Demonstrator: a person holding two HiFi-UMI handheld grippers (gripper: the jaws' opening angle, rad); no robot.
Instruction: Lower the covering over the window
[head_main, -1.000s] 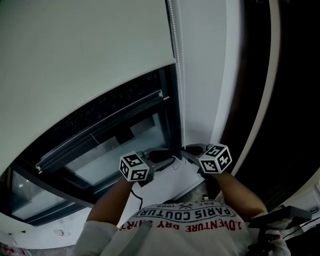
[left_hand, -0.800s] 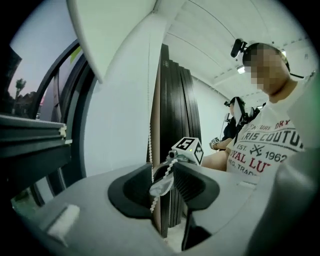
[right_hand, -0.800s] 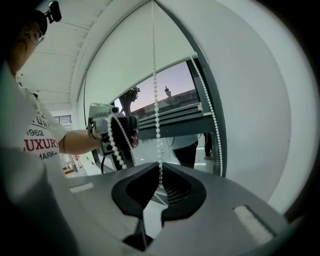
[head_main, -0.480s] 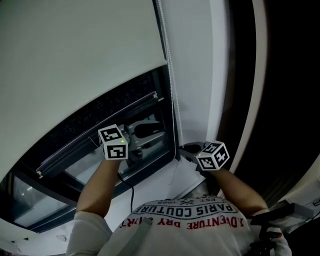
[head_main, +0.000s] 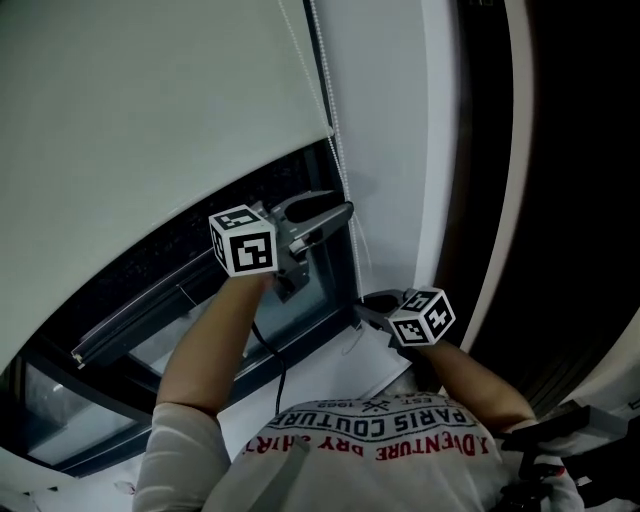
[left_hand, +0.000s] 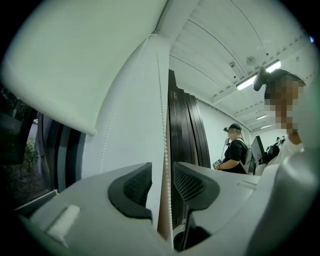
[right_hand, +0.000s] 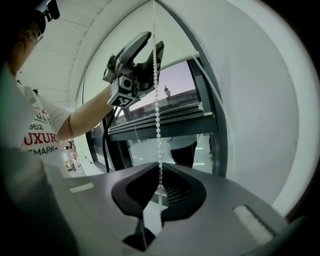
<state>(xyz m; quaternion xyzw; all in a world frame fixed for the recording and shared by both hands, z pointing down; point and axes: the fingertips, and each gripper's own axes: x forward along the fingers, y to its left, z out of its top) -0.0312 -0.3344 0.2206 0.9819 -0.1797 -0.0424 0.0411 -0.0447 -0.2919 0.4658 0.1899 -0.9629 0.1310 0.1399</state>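
A white fabric roller blind (head_main: 150, 120) is hanging partway over the dark-framed window (head_main: 190, 300), beside its white bead chain (right_hand: 157, 107).
The right claw (right_hand: 161, 172) is pinching the chain low, probably keeping it taut. The left claw (left_hand: 161, 175), higher near the blind's bottom edge, is sitting parted with the chain passing loose between its pads, seemingly lined up for a fresh grip.

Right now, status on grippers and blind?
Right gripper shut on bead chain. Left gripper higher, fingers apart around chain. Blind partway down, lower window uncovered. No obstruction seen.
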